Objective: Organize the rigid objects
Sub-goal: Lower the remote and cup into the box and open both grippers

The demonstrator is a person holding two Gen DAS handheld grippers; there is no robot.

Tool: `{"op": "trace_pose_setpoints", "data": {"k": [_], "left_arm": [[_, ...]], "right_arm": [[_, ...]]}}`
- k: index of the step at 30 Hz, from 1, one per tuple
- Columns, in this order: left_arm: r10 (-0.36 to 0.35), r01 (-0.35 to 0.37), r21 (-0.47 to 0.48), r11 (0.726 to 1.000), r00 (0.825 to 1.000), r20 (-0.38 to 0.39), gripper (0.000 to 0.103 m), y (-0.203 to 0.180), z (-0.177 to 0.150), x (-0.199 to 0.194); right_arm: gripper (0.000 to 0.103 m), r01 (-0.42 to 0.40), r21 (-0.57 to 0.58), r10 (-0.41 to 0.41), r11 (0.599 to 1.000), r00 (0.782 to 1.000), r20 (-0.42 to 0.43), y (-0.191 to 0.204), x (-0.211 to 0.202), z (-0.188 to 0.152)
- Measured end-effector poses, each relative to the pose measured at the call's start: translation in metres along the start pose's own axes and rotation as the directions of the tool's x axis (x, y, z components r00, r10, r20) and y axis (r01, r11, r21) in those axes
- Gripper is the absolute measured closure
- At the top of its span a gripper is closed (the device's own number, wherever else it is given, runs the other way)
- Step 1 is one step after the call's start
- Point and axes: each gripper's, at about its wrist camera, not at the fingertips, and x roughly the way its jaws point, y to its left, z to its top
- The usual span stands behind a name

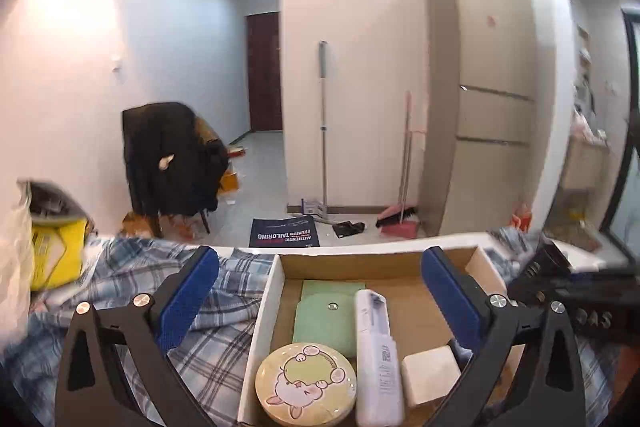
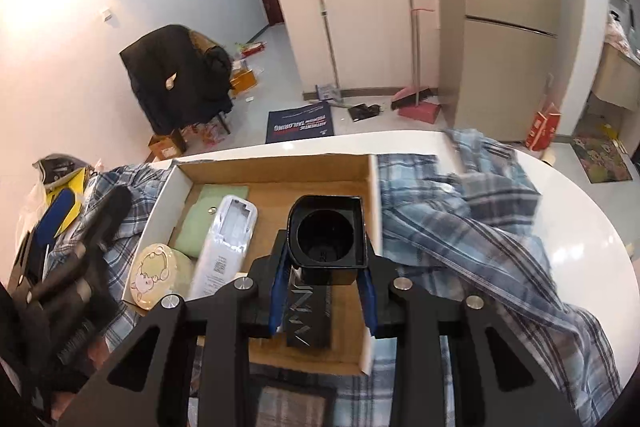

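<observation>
An open cardboard box [image 1: 272, 287] [image 2: 372, 187] lies on a plaid cloth. In it are a green pouch [image 1: 326, 311] [image 2: 208, 223], a white remote-like device [image 1: 376, 355] [image 2: 224, 247], a round tin with a cartoon lid [image 1: 306, 383] [image 2: 154, 275] and a white block [image 1: 430, 375]. My left gripper [image 1: 320, 291] is open and empty over the box's left side. My right gripper [image 2: 324, 291] is shut on a black box-shaped container [image 2: 328, 239], open end facing away, held over the box's right half.
The plaid cloth [image 2: 460, 227] covers a white oval table [image 2: 580, 227]. A yellow bag [image 1: 56, 255] sits at the table's left. Beyond the table stand a chair with a dark coat [image 1: 172, 163], a mop, a broom with dustpan [image 1: 396, 223] and a fridge [image 1: 488, 87].
</observation>
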Motion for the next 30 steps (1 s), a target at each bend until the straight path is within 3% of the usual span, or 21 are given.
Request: {"op": "trace_pose_setpoints", "data": {"k": [4, 9, 12, 15, 18, 22, 23, 26, 30], "left_arm": [[-0.069, 0.069, -0.064, 0.996, 0.998, 0.001, 0.0, 0.007, -0.003, 0.001], [-0.075, 0.076, -0.123, 0.99, 0.997, 0.015, 0.0, 0.022, 0.001, 0.0], [-0.083, 0.085, -0.157, 0.984, 0.996, 0.023, 0.0, 0.03, 0.004, 0.0], [-0.067, 0.072, -0.153, 0.986, 0.997, 0.032, 0.0, 0.035, 0.008, -0.003], [0.054, -0.051, -0.084, 0.995, 0.998, 0.03, 0.0, 0.034, 0.015, -0.005], [-0.012, 0.02, -0.155, 0.988, 0.999, 0.046, 0.0, 0.049, 0.021, -0.01], [-0.019, 0.027, -0.165, 0.986, 0.999, 0.049, 0.0, 0.052, 0.022, -0.01], [-0.018, 0.028, -0.158, 0.987, 0.998, 0.064, 0.0, 0.054, 0.026, -0.012], [-0.02, 0.031, -0.129, 0.991, 0.996, 0.086, 0.0, 0.054, 0.031, -0.02]], "right_arm": [[0.074, -0.008, -0.016, 0.007, 1.0, 0.998, -0.059, 0.01, 0.029, 0.006], [0.074, 0.055, -0.011, -0.055, 0.998, 0.996, -0.071, 0.009, 0.052, 0.005], [0.074, 0.037, -0.041, -0.041, 0.998, 0.995, -0.088, 0.013, 0.062, 0.003], [0.074, 0.06, -0.057, -0.066, 0.997, 0.993, -0.099, 0.018, 0.069, 0.0], [0.074, 0.055, -0.067, -0.062, 0.996, 0.993, -0.104, 0.02, 0.073, -0.002], [0.073, 0.059, -0.062, -0.065, 0.996, 0.994, -0.091, 0.018, 0.072, -0.004], [0.071, 0.053, -0.055, -0.058, 0.997, 0.994, -0.095, 0.017, 0.072, -0.003], [0.048, 0.082, -0.051, -0.086, 0.995, 0.994, -0.071, 0.012, 0.062, -0.003], [0.046, 0.121, -0.101, -0.124, 0.987, 0.992, -0.018, 0.014, 0.042, -0.006]]}}
